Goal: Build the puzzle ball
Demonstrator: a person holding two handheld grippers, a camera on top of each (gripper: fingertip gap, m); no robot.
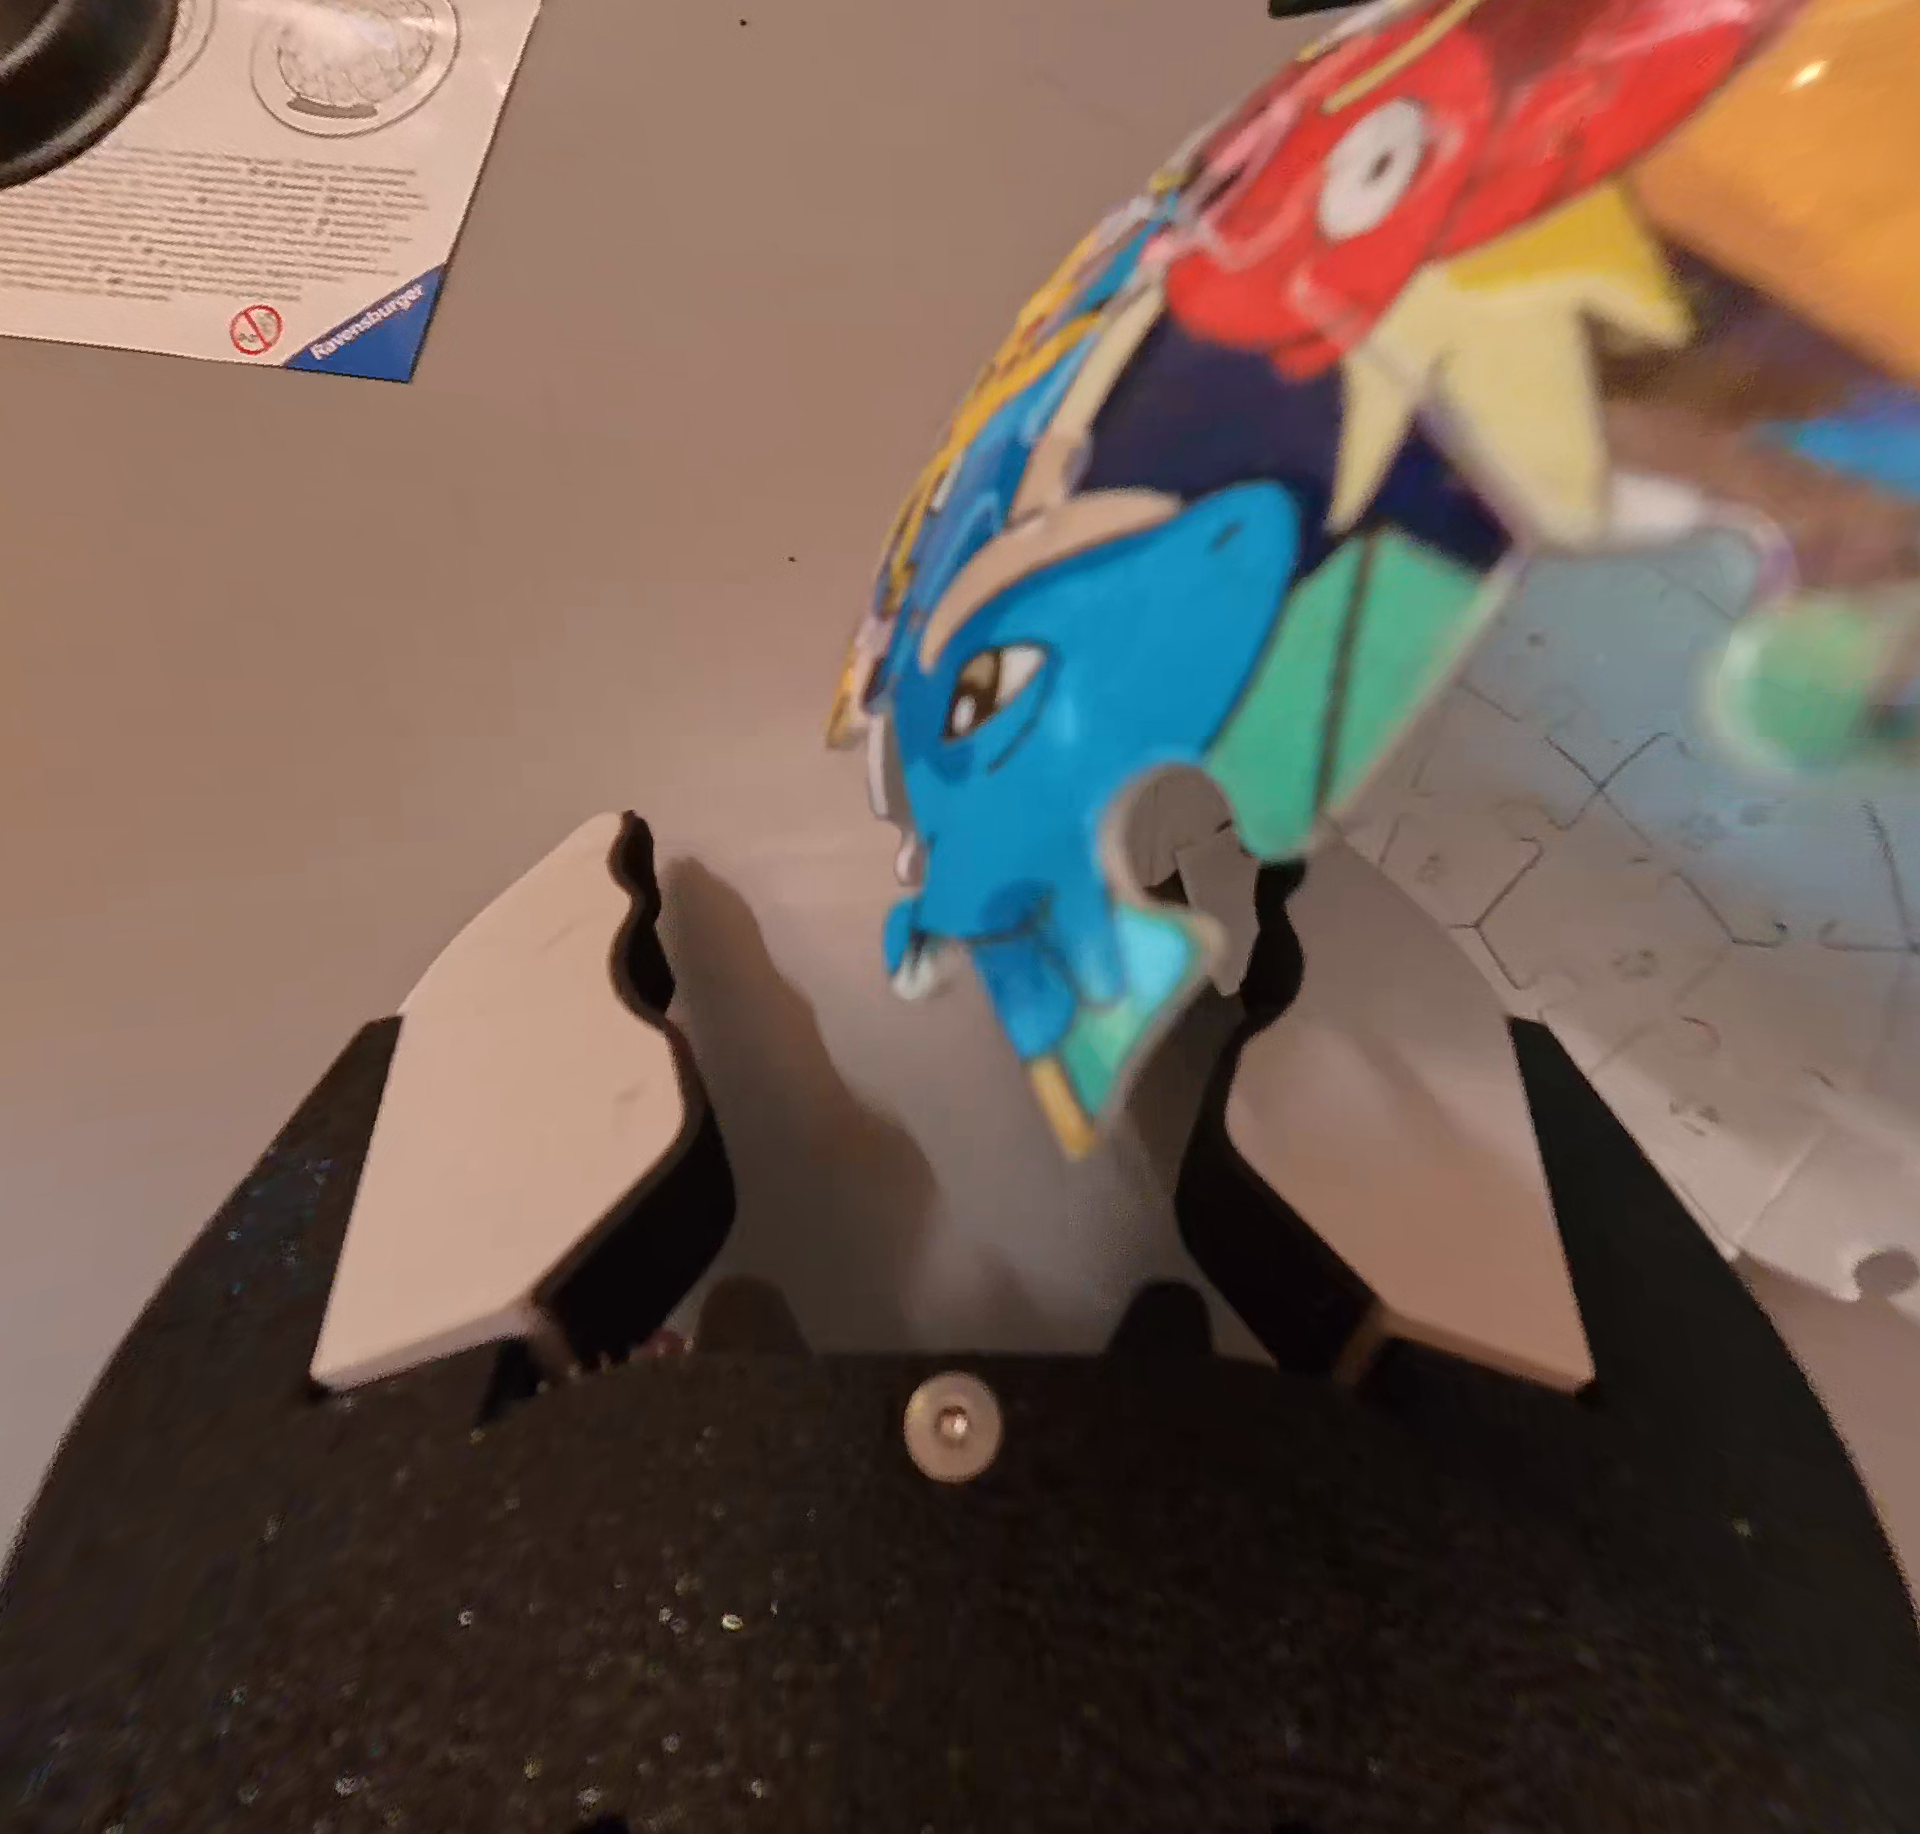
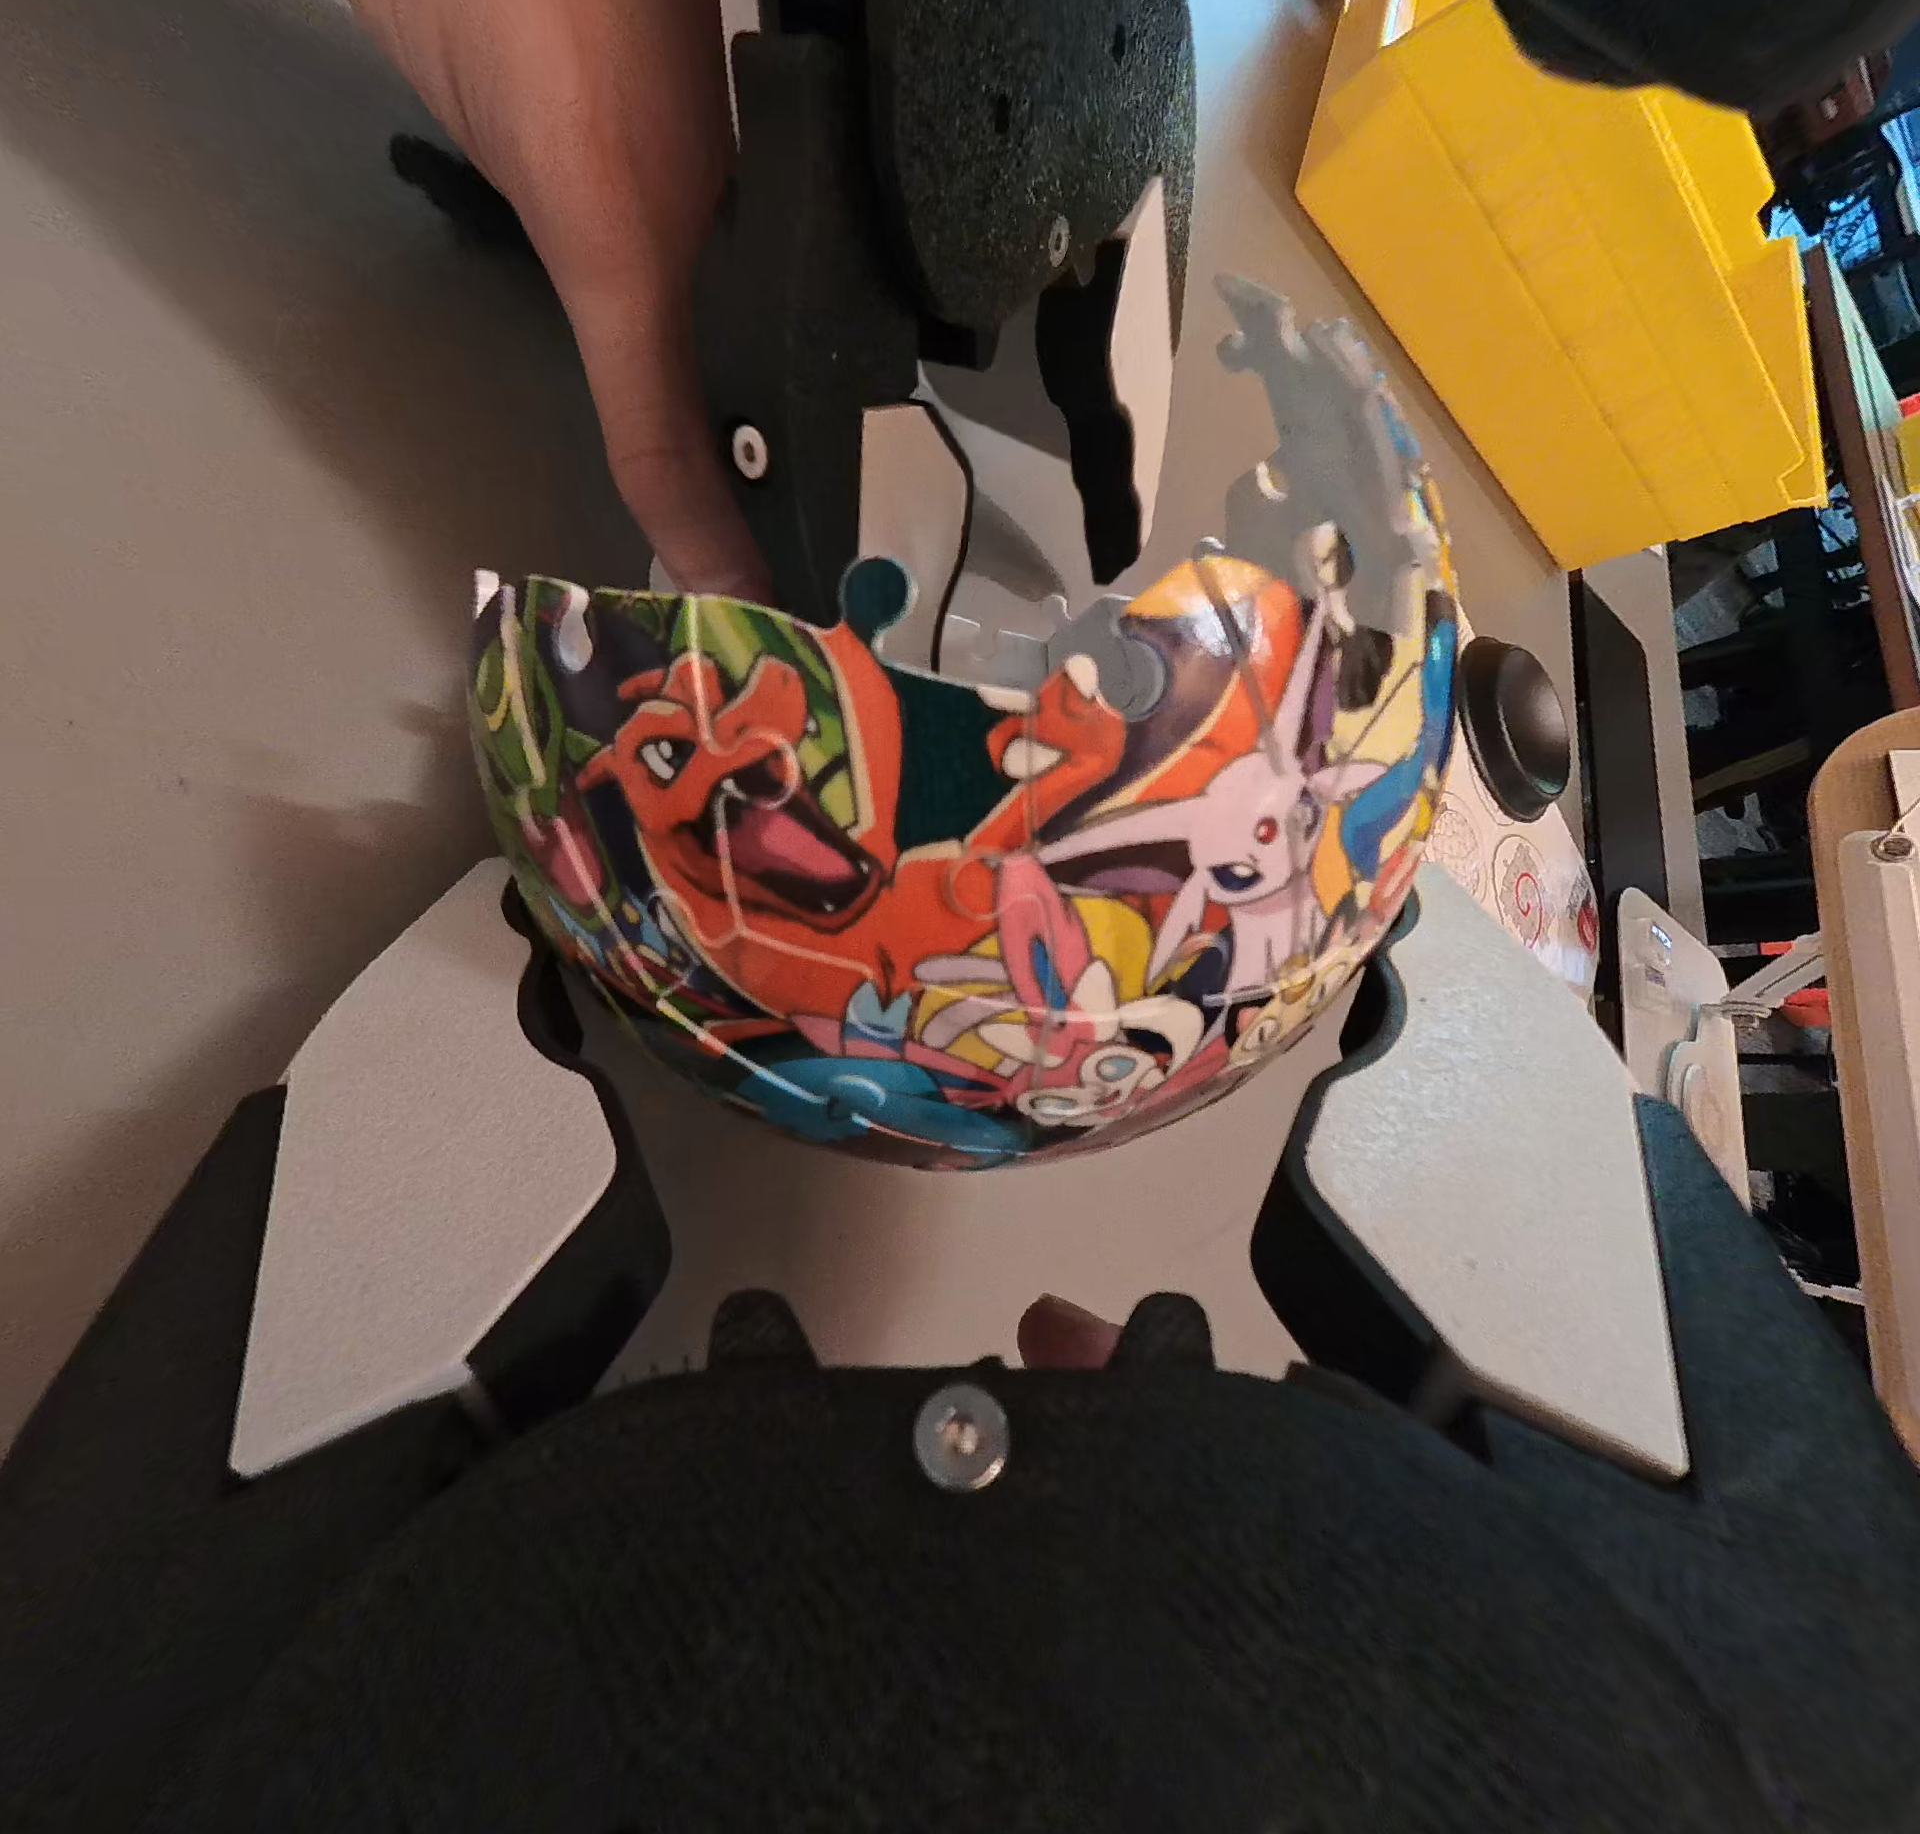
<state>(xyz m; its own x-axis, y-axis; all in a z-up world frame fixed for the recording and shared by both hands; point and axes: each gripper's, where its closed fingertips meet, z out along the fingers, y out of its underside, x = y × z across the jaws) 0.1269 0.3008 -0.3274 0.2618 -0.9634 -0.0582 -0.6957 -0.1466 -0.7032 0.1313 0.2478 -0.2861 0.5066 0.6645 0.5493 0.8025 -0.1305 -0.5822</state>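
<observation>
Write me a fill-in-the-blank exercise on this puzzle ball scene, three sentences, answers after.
1. The right gripper is shut on the colourful half-built ____.
2. The left gripper has its jaws ____, gripping nothing.
3. The plastic storage bin beside the grey table is ____ in colour.

Missing words: puzzle ball; open; yellow

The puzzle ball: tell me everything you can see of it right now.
The half-built puzzle ball, a curved shell of glossy interlocking plastic pieces printed with bright cartoon creatures, sits between the fingers of the right tool, which press its two sides. Its jagged, unfinished rim faces away from the right wrist camera, with grey piece backs showing at the upper right. In the left wrist view the pale inner side shows; the left tool is open, one finger against the shell's edge.
</observation>
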